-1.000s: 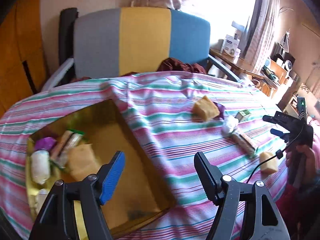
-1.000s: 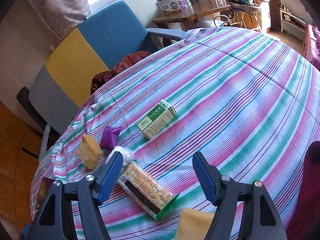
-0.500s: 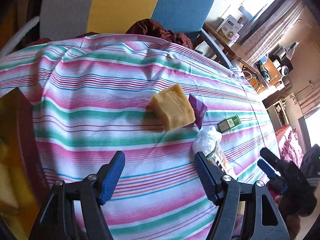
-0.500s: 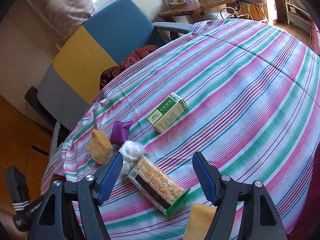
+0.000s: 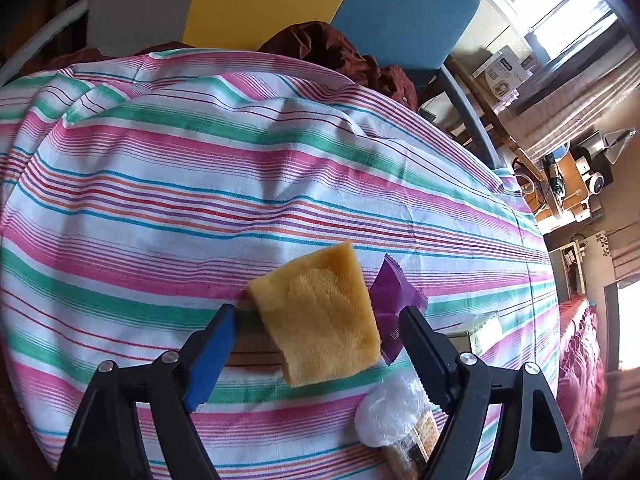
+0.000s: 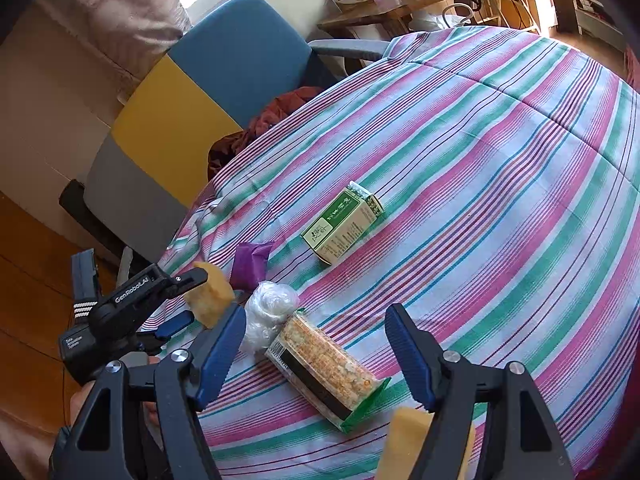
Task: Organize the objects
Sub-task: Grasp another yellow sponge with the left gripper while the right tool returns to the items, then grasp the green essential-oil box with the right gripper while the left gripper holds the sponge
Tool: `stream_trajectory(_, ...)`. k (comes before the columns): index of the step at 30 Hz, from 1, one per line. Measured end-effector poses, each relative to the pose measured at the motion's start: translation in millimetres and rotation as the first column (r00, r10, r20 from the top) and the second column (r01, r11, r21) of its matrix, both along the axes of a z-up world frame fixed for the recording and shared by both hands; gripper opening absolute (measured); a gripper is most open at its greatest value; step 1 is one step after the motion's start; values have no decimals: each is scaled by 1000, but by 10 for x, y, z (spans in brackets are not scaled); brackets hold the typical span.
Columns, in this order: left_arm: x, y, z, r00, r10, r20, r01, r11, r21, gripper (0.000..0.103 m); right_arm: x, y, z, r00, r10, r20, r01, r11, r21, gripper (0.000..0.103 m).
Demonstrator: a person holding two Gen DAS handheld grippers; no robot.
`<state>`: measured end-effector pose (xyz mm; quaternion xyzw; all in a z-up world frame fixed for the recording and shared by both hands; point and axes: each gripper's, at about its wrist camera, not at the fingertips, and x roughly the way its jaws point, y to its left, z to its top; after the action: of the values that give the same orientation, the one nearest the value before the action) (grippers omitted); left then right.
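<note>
Sponge [image 5: 320, 316], yellow and soft, sits between the spread fingers of the left claw [image 5: 316, 344], which has not closed on it. Whether the pads already touch its sides is hard to tell. Just beside its right edge lies a purple packet [image 5: 394, 300], partly under the right-hand finger, and a white plastic-wrapped bundle [image 5: 394, 410] sits nearer the camera. My worry is that a squeeze from here pinches the packet along with the sponge, or drags it across the striped cloth on the worktop [image 5: 200, 200]. The sponge will also compress, so a shallow bite could let it slip out on lifting.

The right claw [image 6: 316, 354] hovers with its jaws apart over a rice-cracker pack [image 6: 324, 364], holding nothing; a second yellow sponge [image 6: 400, 440] lies at the near edge. Farther off rests a green carton [image 6: 340, 224]. Beyond the worktop stands a grey, yellow and blue chair [image 6: 200, 92].
</note>
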<state>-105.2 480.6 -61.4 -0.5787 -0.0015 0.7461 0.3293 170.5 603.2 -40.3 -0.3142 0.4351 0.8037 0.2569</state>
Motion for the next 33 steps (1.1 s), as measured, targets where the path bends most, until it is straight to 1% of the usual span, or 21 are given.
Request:
stream_trajectory(2, -10, 82, -72, 1000, -27, -9, 26, 999, -24, 78, 1, 2, -6, 1000, -1, 6, 1, 1000, 2, 73)
stream_trajectory(3, -4, 85, -112, 999, -35, -7, 34, 999, -33, 62, 0, 1, -9, 1000, -1, 8, 1, 1000, 2, 73)
stream_trajectory(4, -3, 54, -149, 999, -35, 3, 35, 999, -24, 61, -1, 1, -10, 1000, -1, 9, 1, 1000, 3, 73)
stream_trajectory(5, 13, -1, -139, 999, -40, -8, 40, 999, 6, 59, -6, 0, -9, 1000, 0, 12, 0, 1000, 5, 73)
stream_trajectory(7, 66, -135, -130, 998, -63, -19, 64, 998, 30, 56, -15, 0, -17, 1000, 3, 19, -3, 1000, 6, 73)
stream_trajectory(9, 130, -301, -109, 998, -65, -16, 66, 997, 41, 56, -30, -2, -20, 1000, 7, 24, -7, 1000, 9, 73)
stream_trajectory(10, 181, -374, -96, 997, -77, -30, 78, 996, 33, 56, -28, 0, -21, 1000, 5, 27, -5, 1000, 11, 73)
stream_trajectory(13, 423, -617, -67, 987, -129, -95, 129, 992, -6, 56, 7, 27, -24, 1000, -11, 29, 11, 1000, 12, 73)
stream_trajectory(15, 617, -772, -60, 976, -171, -134, 168, 985, -29, 56, 47, 53, -25, 999, -26, 28, 26, 1000, 12, 73)
stream_trajectory(18, 931, -976, -60, 943, -250, -217, 238, 968, -80, 56, 59, 75, -37, 999, -36, 29, 35, 999, 5, 73)
stream_trajectory(22, 1328, -1255, -75, 898, -332, -289, 310, 943, -119, 56, 9, 54, -46, 999, -14, 47, 14, 1000, 6, 73)
stream_trajectory(24, 1506, -1357, -83, 871, -359, -335, 333, 933, -136, 56, -30, 30, -56, 998, 8, 61, -8, 1000, 7, 73)
stream_trajectory(26, 1616, -1446, -100, 857, -366, -362, 341, 930, -133, 56, -66, 4, -66, 997, 31, 69, -32, 999, 4, 73)
stream_trajectory(29, 1639, -1531, -126, 862, -357, -359, 339, 934, -116, 56, -68, -13, -49, 996, 24, 83, -26, 999, 31, 72)
stream_trajectory(31, 1633, -1550, -143, 868, -348, -353, 336, 937, -98, 55, 5, 23, -39, 997, -19, 74, 16, 999, 42, 72)
stream_trajectory(33, 1620, -1544, -156, 870, -344, -353, 334, 938, -90, 55, 106, 79, -47, 996, -69, 58, 67, 997, 32, 72)
